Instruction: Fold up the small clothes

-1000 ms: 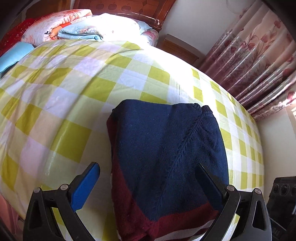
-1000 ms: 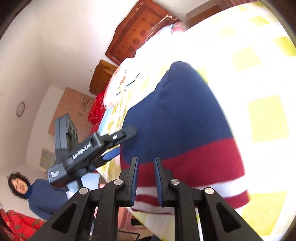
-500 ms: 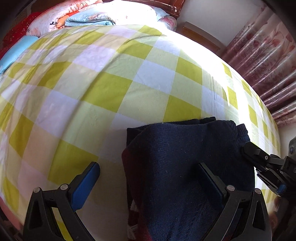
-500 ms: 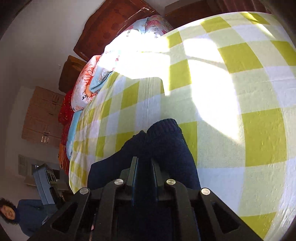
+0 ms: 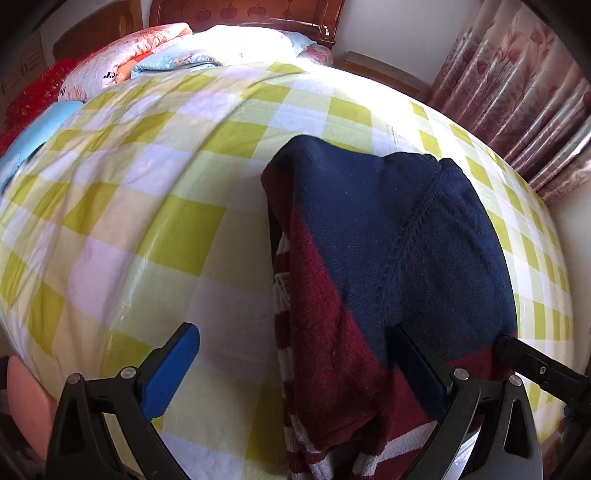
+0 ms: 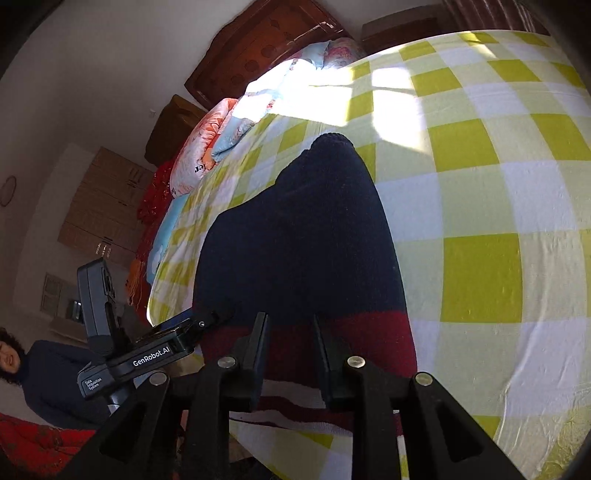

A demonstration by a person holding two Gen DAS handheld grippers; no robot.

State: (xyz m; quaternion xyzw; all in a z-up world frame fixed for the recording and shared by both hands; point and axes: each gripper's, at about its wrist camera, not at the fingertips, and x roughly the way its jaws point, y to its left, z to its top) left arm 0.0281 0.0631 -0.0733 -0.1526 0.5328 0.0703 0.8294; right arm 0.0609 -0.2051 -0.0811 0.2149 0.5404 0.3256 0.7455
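A navy and maroon knit sweater (image 5: 399, 251) lies folded on the bed (image 5: 155, 192), near its front edge. It looks soft, thick and floppy, best gripped at a hem corner. The left tongs (image 5: 295, 373) gape wide over its maroon edge, gripping nothing. The right tongs (image 6: 290, 347), having just eased apart slightly, hover over the striped hem, unclenched.

One sweater (image 5: 399, 258), one bed (image 5: 155, 206), two tools (image 5: 295, 373) (image 6: 288, 350), one headboard (image 5: 243, 14), one person (image 6: 40, 380).

A home bedroom: checked bed (image 5: 177, 229), wooden headboard (image 5: 243, 14), curtains (image 5: 517, 85).
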